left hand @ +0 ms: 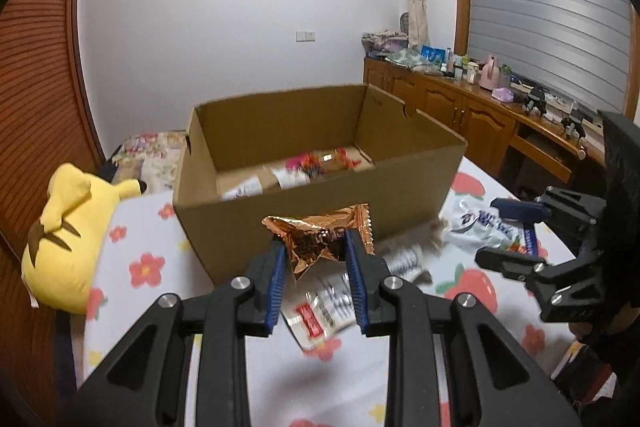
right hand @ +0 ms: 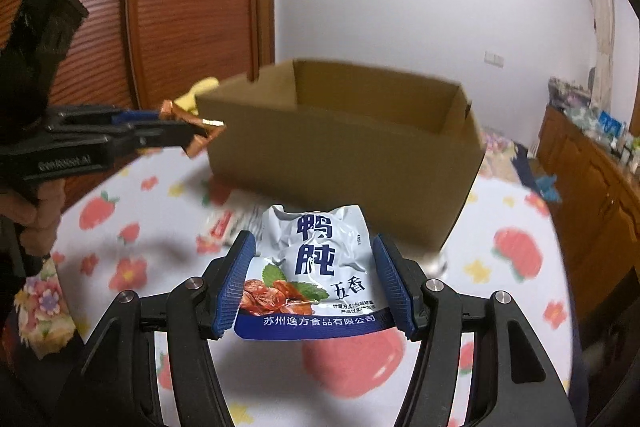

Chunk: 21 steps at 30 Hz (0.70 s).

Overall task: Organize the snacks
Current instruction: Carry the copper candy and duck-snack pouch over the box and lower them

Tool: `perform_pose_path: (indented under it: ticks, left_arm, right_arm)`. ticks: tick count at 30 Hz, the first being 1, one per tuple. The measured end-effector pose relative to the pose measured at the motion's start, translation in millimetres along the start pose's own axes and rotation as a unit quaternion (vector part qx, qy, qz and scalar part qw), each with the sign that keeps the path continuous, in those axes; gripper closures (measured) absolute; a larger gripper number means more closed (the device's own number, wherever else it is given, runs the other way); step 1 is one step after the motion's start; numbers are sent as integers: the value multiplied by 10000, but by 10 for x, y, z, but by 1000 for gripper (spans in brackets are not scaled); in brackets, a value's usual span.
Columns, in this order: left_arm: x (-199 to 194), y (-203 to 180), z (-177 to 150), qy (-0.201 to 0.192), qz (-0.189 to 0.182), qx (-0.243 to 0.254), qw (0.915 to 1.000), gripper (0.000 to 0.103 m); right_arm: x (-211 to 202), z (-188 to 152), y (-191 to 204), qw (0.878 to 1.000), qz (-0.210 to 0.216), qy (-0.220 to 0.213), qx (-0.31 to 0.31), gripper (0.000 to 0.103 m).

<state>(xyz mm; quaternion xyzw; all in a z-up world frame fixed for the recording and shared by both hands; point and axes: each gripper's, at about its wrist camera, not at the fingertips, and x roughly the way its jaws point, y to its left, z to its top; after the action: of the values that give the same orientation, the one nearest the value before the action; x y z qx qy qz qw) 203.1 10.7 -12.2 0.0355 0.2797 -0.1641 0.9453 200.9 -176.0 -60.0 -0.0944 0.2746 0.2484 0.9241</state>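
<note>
The left claw [left hand: 316, 259] pinches a crumpled copper packet [left hand: 320, 237] just before the open box [left hand: 320, 163]. The right claw [right hand: 316, 283] grips a white-and-blue pouch [right hand: 310, 267] by its sides, above the flowered bed [right hand: 500, 267]. More packets [left hand: 332, 303] lie on the bed below; others sit inside the box.

The snack packet [left hand: 320, 241] in the left gripper [left hand: 316, 267] is crinkled, shiny copper foil, and the pouch [right hand: 310, 271] in the right gripper [right hand: 314, 283] is glossy white and blue plastic film. Both grippers are matt black plastic with ribbed blue pads [right hand: 234, 287] and bright metal pins. The box [left hand: 320, 163] is plain matt brown cardboard on a soft printed cotton sheet [left hand: 136, 267].
</note>
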Motion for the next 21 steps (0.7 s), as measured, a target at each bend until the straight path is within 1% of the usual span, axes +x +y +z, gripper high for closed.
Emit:
perform_pose_path:
  ticks: [6,14,21]
  left_arm:
    - [95,26,249,-59,51,7,10000,76]
    - [279,66,487,-82,-15,38,10000,76]
    - [558,153,648,4,-19,7,10000,76]
  right_arm:
    - [-35,306,-183,9997,-28,-239,-67,41]
    - [55,652,-347,9989,-87,-427,-189,41]
    - [173,769,-441,9987,-134,-439,-213,41]
